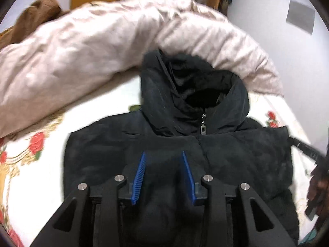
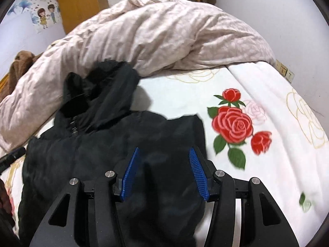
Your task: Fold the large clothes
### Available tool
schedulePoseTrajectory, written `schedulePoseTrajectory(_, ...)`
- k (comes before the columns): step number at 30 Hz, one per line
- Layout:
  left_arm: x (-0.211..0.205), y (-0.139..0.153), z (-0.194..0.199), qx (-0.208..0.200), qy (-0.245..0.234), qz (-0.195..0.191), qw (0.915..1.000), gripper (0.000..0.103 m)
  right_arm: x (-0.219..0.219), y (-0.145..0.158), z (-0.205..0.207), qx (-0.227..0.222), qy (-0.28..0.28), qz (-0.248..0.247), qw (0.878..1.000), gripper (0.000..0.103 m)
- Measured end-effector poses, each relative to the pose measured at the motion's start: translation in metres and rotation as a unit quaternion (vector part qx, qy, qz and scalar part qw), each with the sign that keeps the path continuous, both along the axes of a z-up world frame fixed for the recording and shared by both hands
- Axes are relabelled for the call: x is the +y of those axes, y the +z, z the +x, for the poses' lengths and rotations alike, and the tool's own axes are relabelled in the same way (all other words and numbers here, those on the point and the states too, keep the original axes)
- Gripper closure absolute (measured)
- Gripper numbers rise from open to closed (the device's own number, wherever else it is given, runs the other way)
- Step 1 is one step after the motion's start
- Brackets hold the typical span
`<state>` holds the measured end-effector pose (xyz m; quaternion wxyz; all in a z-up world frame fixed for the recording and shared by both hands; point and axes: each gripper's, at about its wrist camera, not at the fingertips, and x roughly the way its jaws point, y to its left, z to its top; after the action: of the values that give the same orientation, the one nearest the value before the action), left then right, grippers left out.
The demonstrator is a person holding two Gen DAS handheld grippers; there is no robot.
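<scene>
A black hooded puffer jacket [image 1: 236,160] lies front up on the bed, zipped, with its silver zip pull [image 1: 203,129] below the hood [image 1: 164,86]. My left gripper [image 1: 163,154] hovers over the jacket's chest, left of the zip. Its blue pads stand apart and nothing is pinched between them. In the right wrist view the jacket [image 2: 82,154] fills the lower left. My right gripper [image 2: 164,149] is open over the jacket's right edge, with dark fabric below the gap and both pad faces bare.
A crumpled pale pink duvet [image 2: 164,30] is heaped across the far side of the bed, touching the hood. The white sheet with red roses [image 2: 267,175] lies bare to the right. A brown garment [image 1: 41,10] sits far left. A hand [image 1: 316,183] shows at the right edge.
</scene>
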<state>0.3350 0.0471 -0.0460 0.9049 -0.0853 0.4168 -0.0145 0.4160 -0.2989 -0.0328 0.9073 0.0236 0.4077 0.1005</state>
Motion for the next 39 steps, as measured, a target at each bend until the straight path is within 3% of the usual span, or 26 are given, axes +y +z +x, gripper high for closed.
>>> schedulePoseTrajectory(2,-0.001,-0.025,0.02,0.029,0.006,0.005,0.9996,0.066,-0.002,-0.012,0.019,0.015,-0.006,-0.01,1.0,0.051)
schedulePoseTrajectory(6,-0.003,-0.05,0.023,0.02,-0.003,0.025,0.9995,0.065,-0.001,-0.052,0.044,0.066,-0.002,-0.041,0.997,0.051)
schedulePoseTrajectory(9,-0.01,-0.061,0.017,0.005,-0.018,0.05,0.9986,0.065,-0.004,-0.071,0.045,0.069,-0.009,-0.033,0.997,0.051)
schedulePoseTrajectory(13,-0.005,-0.059,0.018,0.009,-0.008,0.028,0.9995,0.065,-0.005,-0.066,0.042,0.076,-0.018,-0.036,0.996,0.051)
schedulePoseTrajectory(17,0.006,-0.037,0.019,0.018,-0.006,0.003,0.9998,0.065,-0.011,-0.032,0.022,0.043,-0.027,-0.022,0.998,0.051)
schedulePoseTrajectory(22,0.012,-0.002,-0.02,-0.03,-0.013,-0.012,0.9994,0.066,-0.004,0.002,-0.038,-0.005,0.008,-0.006,1.0,0.051)
schedulePoseTrajectory(24,0.007,-0.005,-0.03,-0.034,-0.022,-0.01,0.9991,0.066,0.003,-0.003,-0.051,0.0,0.02,-0.006,1.0,0.051)
schedulePoseTrajectory(27,0.002,-0.044,-0.023,0.019,-0.023,0.007,0.9995,0.065,0.014,-0.041,-0.041,0.054,0.026,-0.028,0.998,0.051)
schedulePoseTrajectory(30,0.003,-0.058,-0.02,0.018,-0.023,0.012,0.9995,0.064,0.012,-0.066,-0.029,0.072,0.018,-0.016,0.997,0.051)
schedulePoseTrajectory(39,-0.001,-0.062,-0.018,0.022,-0.019,0.021,0.9993,0.064,0.021,-0.073,-0.026,0.072,0.017,-0.039,0.996,0.051)
